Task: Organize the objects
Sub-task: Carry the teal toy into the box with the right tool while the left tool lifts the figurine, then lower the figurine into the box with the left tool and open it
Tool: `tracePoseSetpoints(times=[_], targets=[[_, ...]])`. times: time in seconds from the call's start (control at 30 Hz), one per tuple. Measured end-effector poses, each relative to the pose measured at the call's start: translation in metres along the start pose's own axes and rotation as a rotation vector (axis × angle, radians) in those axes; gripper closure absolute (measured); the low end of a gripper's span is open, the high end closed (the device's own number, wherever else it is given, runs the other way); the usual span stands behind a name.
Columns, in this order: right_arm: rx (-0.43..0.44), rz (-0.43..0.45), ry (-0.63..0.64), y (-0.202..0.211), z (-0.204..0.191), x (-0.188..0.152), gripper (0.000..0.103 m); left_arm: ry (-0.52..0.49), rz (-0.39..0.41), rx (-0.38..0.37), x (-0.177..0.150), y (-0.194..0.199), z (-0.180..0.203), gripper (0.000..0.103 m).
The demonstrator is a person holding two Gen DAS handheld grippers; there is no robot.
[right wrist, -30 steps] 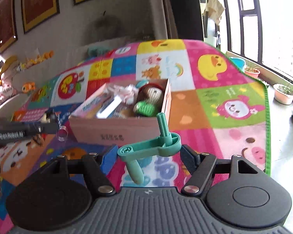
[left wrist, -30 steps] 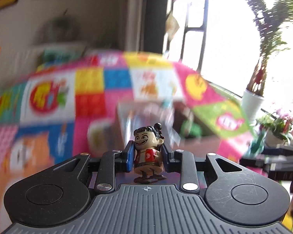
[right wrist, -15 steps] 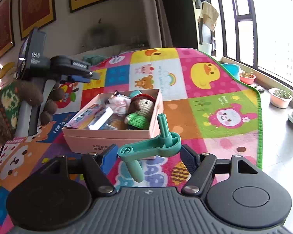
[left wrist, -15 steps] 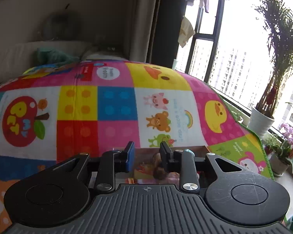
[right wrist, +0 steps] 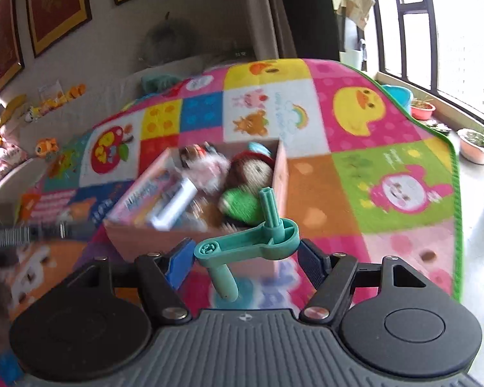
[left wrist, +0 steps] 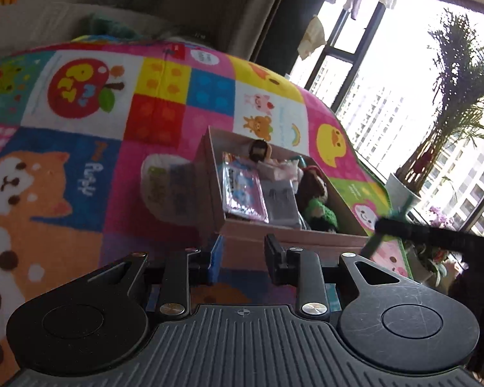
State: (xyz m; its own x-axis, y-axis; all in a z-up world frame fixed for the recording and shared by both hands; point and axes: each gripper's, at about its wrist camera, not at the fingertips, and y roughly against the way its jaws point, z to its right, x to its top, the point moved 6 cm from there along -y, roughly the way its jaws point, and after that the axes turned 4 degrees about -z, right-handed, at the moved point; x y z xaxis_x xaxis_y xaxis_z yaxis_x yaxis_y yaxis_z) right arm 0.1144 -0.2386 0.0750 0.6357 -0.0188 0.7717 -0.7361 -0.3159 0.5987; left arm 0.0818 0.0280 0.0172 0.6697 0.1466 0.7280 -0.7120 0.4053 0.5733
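Left wrist view first: the left gripper (left wrist: 242, 256) has its jaws drawn in narrow with nothing between them, and the pink box (left wrist: 293, 242) sits just beyond its fingertips at frame centre, running away toward the upper right. Inside it lie a flat packet (left wrist: 243, 193), a knitted doll (left wrist: 319, 203) and a small figurine (left wrist: 259, 151) at the far end. At the right edge the other tool reaches in, with a bit of green beside it. Right wrist view next: the right gripper (right wrist: 247, 259) is closed on a teal crank handle (right wrist: 250, 246), whose long arm lies crosswise between the pads, one peg pointing up and one down toward the camera. The box lies straight ahead and a little left of the crank, its near wall close behind it, on the patchwork play mat (right wrist: 387, 148). Judging by this, the loaded right hand is the one to act, and the move is forward over the near wall.
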Motion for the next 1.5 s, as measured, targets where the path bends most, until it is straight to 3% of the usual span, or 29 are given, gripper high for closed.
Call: tracePoseSetpoints(times=[0.27,0.33,0.43,0.57,0.93,1.17,1.4,1.43,1.5], targets=[[0.134,0.126,-0.076,-0.049,-0.053,0.113,0.032,0.049,0.012,-0.003,-0.006,0.015,-0.014,0.072],[0.131,0.095,-0.068,-0.072,-0.058,0.118,0.020,0.055,0.016,0.009,-0.008,0.018,-0.020,0.072],[0.078,0.027,-0.086,-0.095,-0.047,0.100,0.018,0.064,0.012,0.031,-0.013,0.021,-0.030,0.072],[0.048,0.001,-0.130,-0.083,-0.017,0.064,0.018,0.090,-0.019,0.059,-0.021,0.013,-0.042,0.072],[-0.091,-0.027,0.063,-0.035,0.014,-0.008,0.018,0.031,-0.031,0.046,-0.013,-0.007,-0.011,0.072],[-0.086,-0.069,0.016,-0.034,0.032,-0.042,0.018,0.046,-0.009,0.088,-0.005,-0.011,-0.007,0.072],[-0.097,-0.063,0.046,-0.035,0.030,-0.056,0.019,0.041,0.058,0.133,0.032,-0.023,-0.008,0.072],[-0.096,-0.058,0.052,-0.036,0.029,-0.055,0.019,0.030,0.054,0.137,0.038,-0.030,-0.007,0.072],[-0.093,-0.053,0.080,-0.040,0.025,-0.052,0.036,-0.004,0.027,0.183,0.046,-0.049,-0.007,0.072]])
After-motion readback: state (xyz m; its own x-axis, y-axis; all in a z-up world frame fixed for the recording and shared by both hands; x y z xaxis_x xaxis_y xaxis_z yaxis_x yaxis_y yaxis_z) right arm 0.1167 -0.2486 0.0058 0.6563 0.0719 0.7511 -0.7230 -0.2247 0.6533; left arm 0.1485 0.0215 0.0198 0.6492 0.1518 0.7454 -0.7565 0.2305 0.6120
